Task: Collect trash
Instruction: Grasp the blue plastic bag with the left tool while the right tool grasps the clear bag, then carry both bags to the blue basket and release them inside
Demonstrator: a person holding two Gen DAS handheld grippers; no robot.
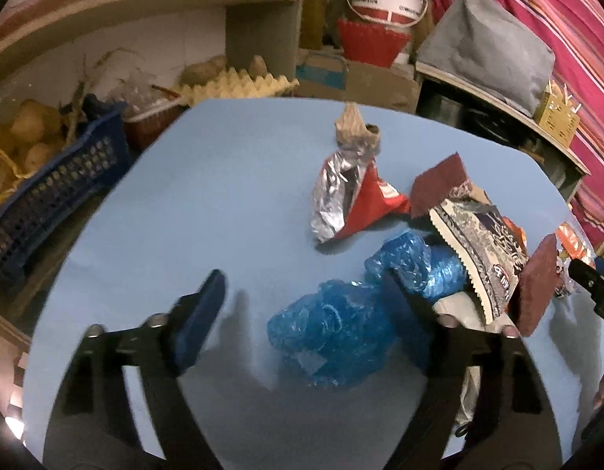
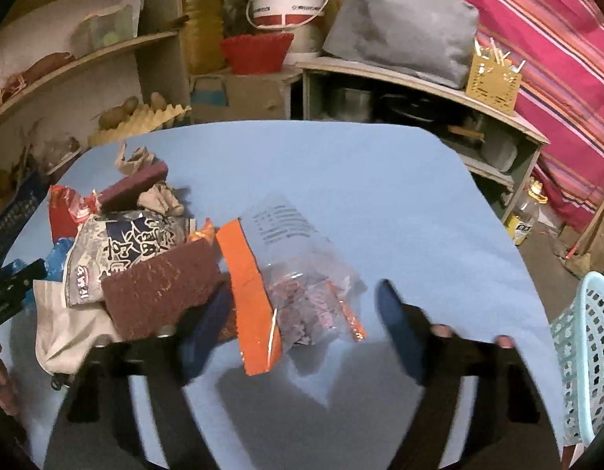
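Orange-edged clear packet (image 2: 286, 274) pointing away, lengthwise.

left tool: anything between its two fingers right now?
Yes. In the left wrist view the crumpled blue plastic bag lies on the blue table between the open left tool's fingers, nearer the right one.

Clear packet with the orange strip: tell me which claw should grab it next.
Right. The right claw is open, with the clear packet lying between its fingers. The left claw is open over the blue plastic bag, on the far side of the trash pile.
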